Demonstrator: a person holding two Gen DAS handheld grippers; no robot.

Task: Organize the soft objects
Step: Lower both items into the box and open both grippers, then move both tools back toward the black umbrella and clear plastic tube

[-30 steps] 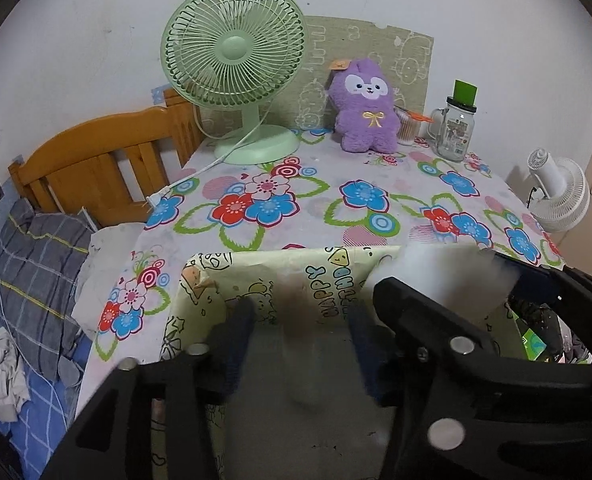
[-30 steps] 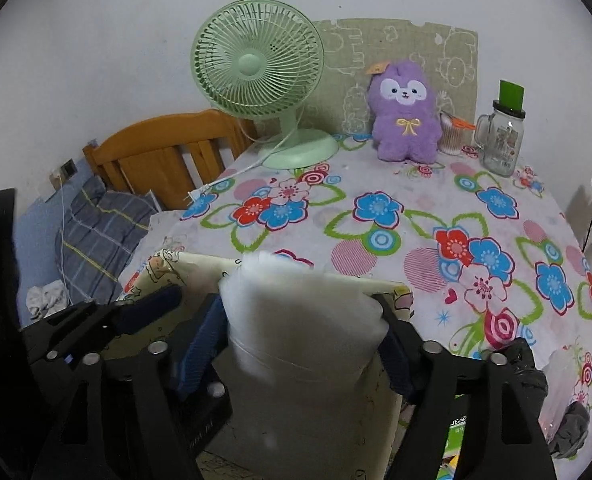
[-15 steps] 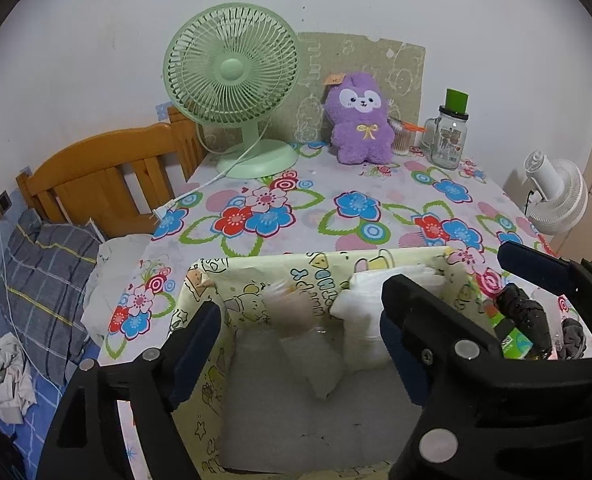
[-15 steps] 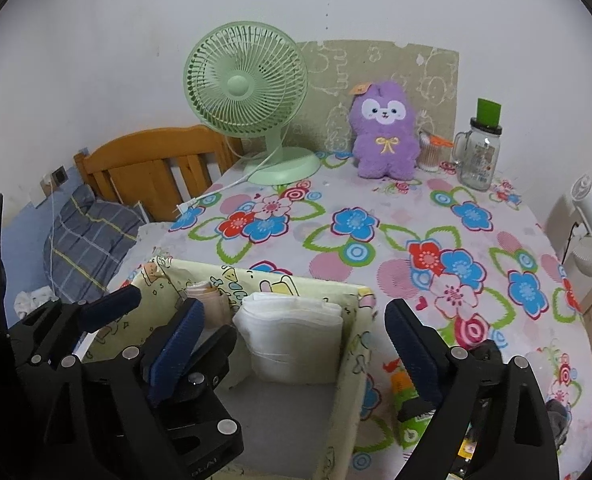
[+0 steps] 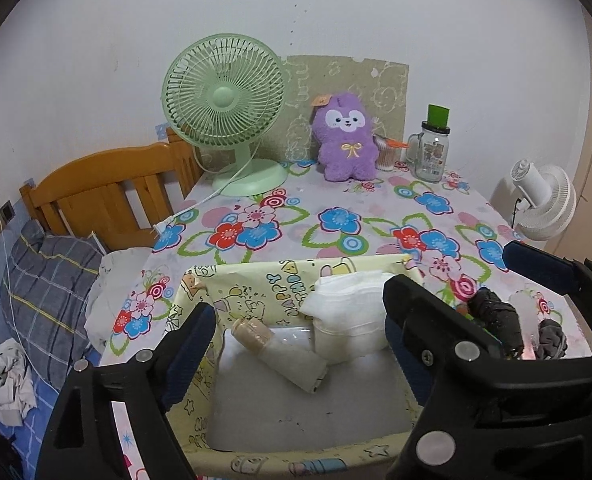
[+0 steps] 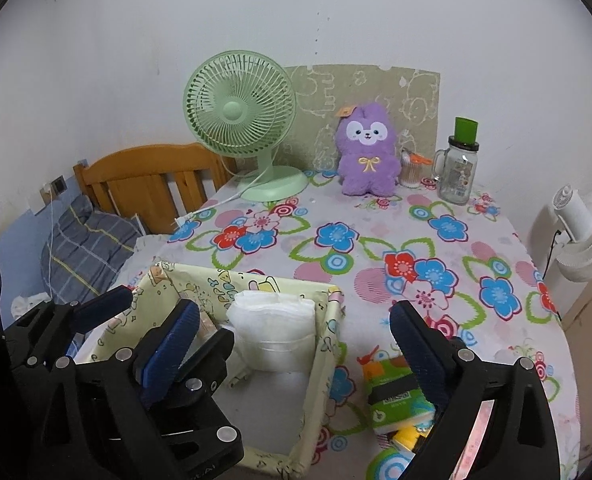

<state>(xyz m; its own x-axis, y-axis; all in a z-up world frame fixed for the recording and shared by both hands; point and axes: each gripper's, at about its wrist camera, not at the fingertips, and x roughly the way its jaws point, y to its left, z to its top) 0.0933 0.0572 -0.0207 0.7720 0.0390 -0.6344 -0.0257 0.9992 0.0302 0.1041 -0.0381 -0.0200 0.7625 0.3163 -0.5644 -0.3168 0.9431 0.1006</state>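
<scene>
A yellow cartoon-print fabric box point(image 5: 296, 280) point(image 6: 324, 364) stands at the near edge of the flowered table. Inside it a white folded soft bundle point(image 5: 348, 320) point(image 6: 272, 332) stands at the far right, and a beige roll point(image 5: 280, 352) lies beside it. My left gripper point(image 5: 300, 340) is open and empty above the box. My right gripper point(image 6: 292, 340) is open and empty, over the box's right wall. A purple plush toy point(image 5: 346, 140) point(image 6: 368, 152) sits at the back of the table. Dark soft items point(image 5: 496, 320) lie right of the box.
A green desk fan point(image 5: 232, 112) point(image 6: 248, 120) and a glass jar with a green lid point(image 5: 432, 148) point(image 6: 458, 168) stand at the back. A green tissue pack point(image 6: 396, 392) lies right of the box. A wooden bed headboard point(image 5: 108, 188) is on the left, a white fan point(image 6: 580, 232) on the right.
Both grippers opened, let go of the white bundle and the beige roll inside the box, then drew back and up.
</scene>
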